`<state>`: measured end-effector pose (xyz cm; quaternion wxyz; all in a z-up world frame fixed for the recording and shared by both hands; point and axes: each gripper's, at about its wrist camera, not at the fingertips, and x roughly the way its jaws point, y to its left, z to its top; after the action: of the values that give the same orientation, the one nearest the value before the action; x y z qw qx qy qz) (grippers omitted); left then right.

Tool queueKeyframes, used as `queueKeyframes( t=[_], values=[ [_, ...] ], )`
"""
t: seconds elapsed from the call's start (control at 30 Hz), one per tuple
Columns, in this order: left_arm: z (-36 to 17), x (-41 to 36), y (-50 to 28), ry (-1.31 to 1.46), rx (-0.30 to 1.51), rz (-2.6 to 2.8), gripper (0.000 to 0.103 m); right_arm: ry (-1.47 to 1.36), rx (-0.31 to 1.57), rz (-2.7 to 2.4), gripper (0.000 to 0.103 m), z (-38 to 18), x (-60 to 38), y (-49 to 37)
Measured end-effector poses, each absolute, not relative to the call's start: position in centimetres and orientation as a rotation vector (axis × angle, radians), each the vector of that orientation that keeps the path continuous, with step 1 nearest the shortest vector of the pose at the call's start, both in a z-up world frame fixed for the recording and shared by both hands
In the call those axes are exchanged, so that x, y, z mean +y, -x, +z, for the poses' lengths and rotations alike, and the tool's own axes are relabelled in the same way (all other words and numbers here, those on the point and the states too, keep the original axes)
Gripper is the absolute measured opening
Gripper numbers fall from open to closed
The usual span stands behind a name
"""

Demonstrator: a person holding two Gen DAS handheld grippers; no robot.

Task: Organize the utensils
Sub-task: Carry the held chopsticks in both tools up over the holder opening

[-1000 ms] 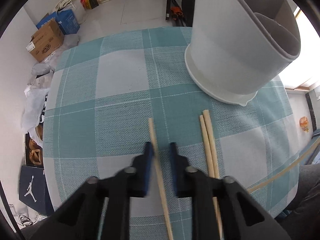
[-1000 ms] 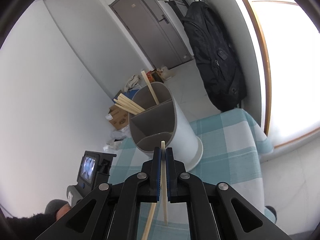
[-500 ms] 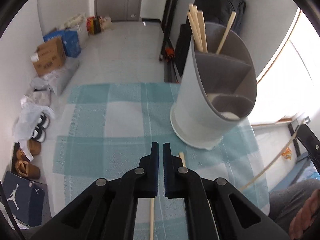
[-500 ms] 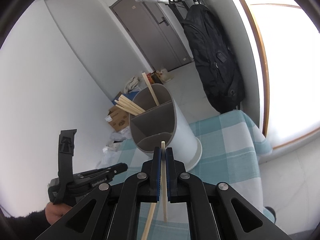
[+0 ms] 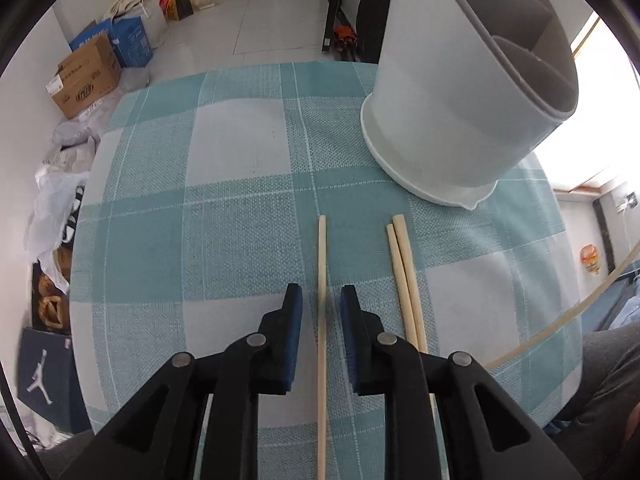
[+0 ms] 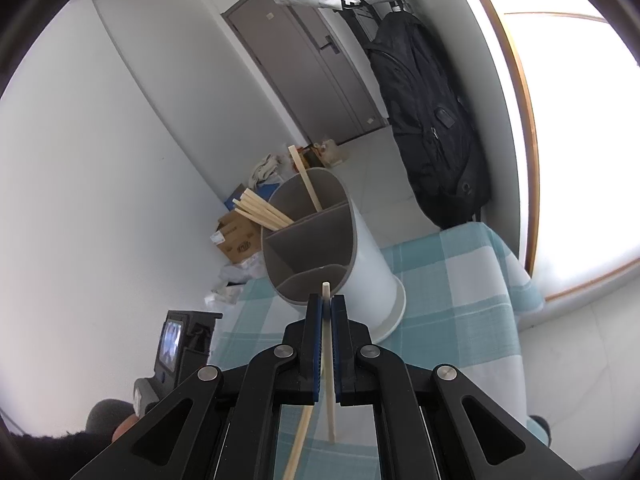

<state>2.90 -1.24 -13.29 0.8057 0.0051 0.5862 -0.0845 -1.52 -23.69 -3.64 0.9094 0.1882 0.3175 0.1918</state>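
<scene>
A pale wooden chopstick [image 5: 322, 264] lies on the teal checked tablecloth [image 5: 240, 208]. My left gripper [image 5: 321, 300] is open, its two fingers on either side of this chopstick, low over the cloth. Two more chopsticks [image 5: 404, 280] lie side by side just to the right. The white divided utensil holder [image 5: 460, 120] stands at the far right. My right gripper [image 6: 327, 304] is shut on a chopstick [image 6: 328, 360], held up in the air in front of the holder [image 6: 340, 252], which has several chopsticks [image 6: 264, 210] in its far compartments.
The cloth's edge drops to the floor at left, with cardboard boxes [image 5: 86, 76] and bags below. A black backpack [image 6: 432, 120] hangs on the wall behind the table. The right hand's chopstick shows at the right edge of the left wrist view [image 5: 560, 320].
My left gripper, shut and raised half a second ago, has come back down and opened around the lone chopstick on the cloth. The right gripper has barely moved.
</scene>
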Motion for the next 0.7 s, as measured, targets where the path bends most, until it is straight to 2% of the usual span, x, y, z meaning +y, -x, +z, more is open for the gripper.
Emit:
queueKeyframes(
  t=[0.27, 0.33, 0.37, 0.47, 0.6, 0.7],
  values=[
    [-13.0, -2.2, -3.9, -0.099, 1.244, -0.160, 0.015, -0.406, 0.666, 0.391, 0.004, -3.7, -24.0, 1.3],
    [-13.0, -2.6, -4.1, -0.105, 1.255, -0.183, 0.002, -0.406, 0.668, 0.392, 0.004, -3.7, -24.0, 1.3],
    [-12.7, -3.4, -3.7, -0.128, 1.255, -0.185, 0.001, -0.407, 0.668, 0.390, 0.004, -3.7, -24.0, 1.3],
    [-12.6, -4.0, -3.6, -0.176, 1.239, -0.200, 0.000, -0.405, 0.669, 0.389, 0.004, -3.7, -24.0, 1.3],
    [-12.0, -2.7, -4.1, -0.078, 1.225, -0.215, 0.000, -0.401, 0.670, 0.383, 0.004, -3.6, -23.9, 1.3],
    [-10.4, -2.1, -3.6, -0.028, 1.148, -0.200, 0.000, -0.401, 0.668, 0.379, 0.004, -3.7, -23.8, 1.3]
  ],
)
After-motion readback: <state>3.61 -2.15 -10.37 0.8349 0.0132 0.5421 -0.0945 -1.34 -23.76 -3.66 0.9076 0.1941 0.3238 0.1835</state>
